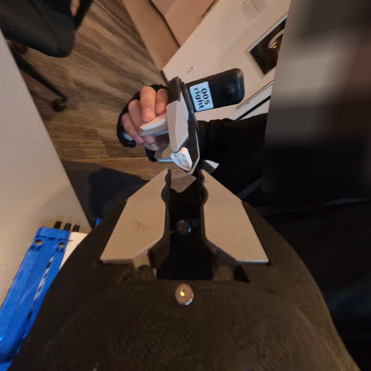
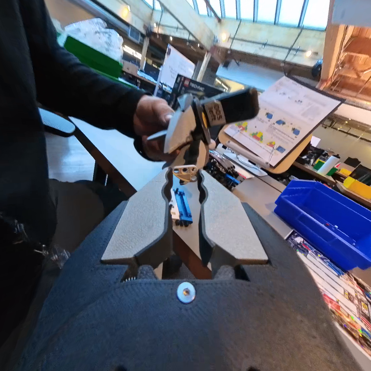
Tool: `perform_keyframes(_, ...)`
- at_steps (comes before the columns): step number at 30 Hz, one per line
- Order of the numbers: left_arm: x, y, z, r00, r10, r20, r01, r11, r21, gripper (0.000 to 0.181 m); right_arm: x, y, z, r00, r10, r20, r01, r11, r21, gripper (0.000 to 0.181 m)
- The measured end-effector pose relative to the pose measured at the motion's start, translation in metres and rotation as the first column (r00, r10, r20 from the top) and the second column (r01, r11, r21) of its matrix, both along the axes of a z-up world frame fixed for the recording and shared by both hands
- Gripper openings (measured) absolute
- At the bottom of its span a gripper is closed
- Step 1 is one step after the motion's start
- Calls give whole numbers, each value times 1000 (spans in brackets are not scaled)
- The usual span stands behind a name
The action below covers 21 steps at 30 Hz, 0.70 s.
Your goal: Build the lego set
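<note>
The right gripper [image 1: 181, 161] grips a small white holed plastic plate [image 1: 181, 161]; the left gripper [image 1: 184, 176] is open, empty. The blue beam assembly [image 2: 182, 207] on the table seems only begun; much remains.

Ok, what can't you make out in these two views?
Left wrist view: whether the left gripper holds anything; its gap is all dark.
Right wrist view: blue lego assembly, partly hidden by the right gripper.
Right wrist view: instruction booklet steps, blurred and small.
</note>
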<state>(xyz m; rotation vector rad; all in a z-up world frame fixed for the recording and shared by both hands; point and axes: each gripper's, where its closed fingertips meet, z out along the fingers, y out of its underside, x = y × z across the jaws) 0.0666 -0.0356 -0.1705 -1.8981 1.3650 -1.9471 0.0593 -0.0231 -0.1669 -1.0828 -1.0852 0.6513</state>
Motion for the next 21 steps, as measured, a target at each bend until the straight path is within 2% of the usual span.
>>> perform_keyframes(7,16,-7,7,996,-70,58,78,986,-150,22,0,-2,7,1000,19,-13,-19,999,30,22)
perform_keyframes(8,17,-5,5,997,-60,51,68,985,-161,15,0,-2,6,1000,21,-13,-20,999,26,22)
perform_keyframes(11,17,0,-2,999,-26,29,30,982,-189,14,-1,2,-2,1000,-7,26,7,1000,16,22)
perform_keyframes(15,17,8,-19,997,51,-60,-63,975,-212,13,-1,10,-18,982,-103,156,98,994,42,22)
perform_keyframes(21,18,11,-19,993,105,-63,-116,968,-223,13,0,13,-19,963,-179,200,166,983,83,22)
